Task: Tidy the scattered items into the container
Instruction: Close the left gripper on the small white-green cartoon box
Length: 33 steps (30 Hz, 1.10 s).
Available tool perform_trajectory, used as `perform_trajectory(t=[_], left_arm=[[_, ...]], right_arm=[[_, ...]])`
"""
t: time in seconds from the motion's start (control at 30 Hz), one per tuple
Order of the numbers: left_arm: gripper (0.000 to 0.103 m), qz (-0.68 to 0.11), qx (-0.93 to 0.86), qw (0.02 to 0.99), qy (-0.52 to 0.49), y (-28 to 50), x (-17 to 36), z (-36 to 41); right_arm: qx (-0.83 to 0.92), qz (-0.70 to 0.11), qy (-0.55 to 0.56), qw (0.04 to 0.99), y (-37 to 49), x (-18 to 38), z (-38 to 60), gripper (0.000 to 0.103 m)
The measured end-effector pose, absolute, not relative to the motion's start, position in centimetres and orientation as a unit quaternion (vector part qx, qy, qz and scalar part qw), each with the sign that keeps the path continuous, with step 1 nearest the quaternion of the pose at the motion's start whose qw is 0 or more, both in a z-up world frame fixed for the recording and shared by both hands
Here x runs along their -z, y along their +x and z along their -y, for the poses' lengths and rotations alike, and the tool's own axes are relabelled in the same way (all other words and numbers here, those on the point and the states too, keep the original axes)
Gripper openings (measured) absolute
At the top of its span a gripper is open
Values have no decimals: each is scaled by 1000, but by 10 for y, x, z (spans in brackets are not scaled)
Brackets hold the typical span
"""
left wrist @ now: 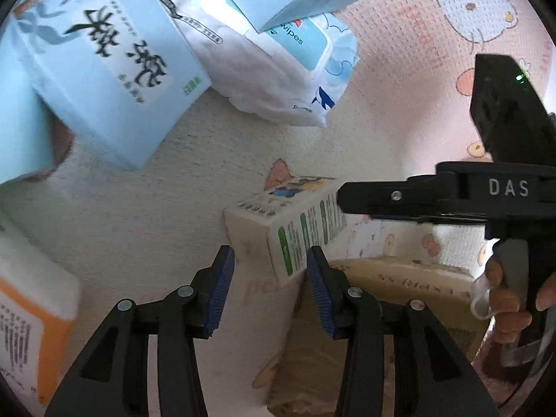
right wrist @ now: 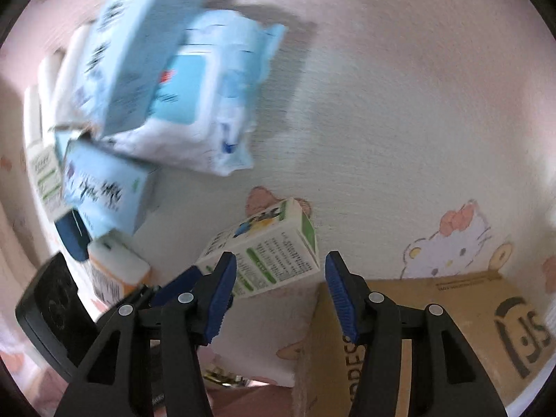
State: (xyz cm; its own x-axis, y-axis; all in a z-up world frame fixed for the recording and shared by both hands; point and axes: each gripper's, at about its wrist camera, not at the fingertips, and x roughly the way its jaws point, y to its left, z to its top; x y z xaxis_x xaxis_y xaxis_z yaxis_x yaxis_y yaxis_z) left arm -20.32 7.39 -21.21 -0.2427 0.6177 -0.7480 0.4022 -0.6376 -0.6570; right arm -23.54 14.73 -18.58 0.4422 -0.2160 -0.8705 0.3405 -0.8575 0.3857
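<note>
A white and green carton (left wrist: 288, 232) lies on the cloth just ahead of my left gripper (left wrist: 269, 290), which is open with the carton's near end between its blue pads, not touching. My right gripper (right wrist: 279, 295) is open too, with the same carton (right wrist: 267, 253) just ahead of its pads; its body shows in the left wrist view (left wrist: 451, 194) over the carton's far end. A cardboard box (right wrist: 434, 330) stands at the lower right; it also shows in the left wrist view (left wrist: 399, 299).
Light blue tissue boxes (left wrist: 100, 69), a white and blue wipes pack (left wrist: 278, 55) and an orange and white box (left wrist: 31, 323) lie scattered on the Hello Kitty tablecloth (left wrist: 434, 17). The pile also shows, blurred, in the right wrist view (right wrist: 166, 97).
</note>
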Motion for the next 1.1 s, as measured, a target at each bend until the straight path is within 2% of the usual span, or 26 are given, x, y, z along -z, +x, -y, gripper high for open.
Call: perform_trajectory(t=[0.2, 0.53, 0.93, 1.1], left_arm=[[48, 424, -669, 85, -605, -214, 217, -75], [48, 412, -671, 87, -610, -216, 217, -71], [48, 344, -685, 121, -631, -183, 205, -41], [48, 291, -711, 140, -625, -171, 197, -13]], right_arm=[[520, 40, 826, 216, -247, 204, -151, 56], [536, 37, 821, 195, -248, 205, -136, 58], [547, 105, 812, 173, -189, 181, -117, 58], [582, 154, 780, 171, -171, 167, -106, 58]])
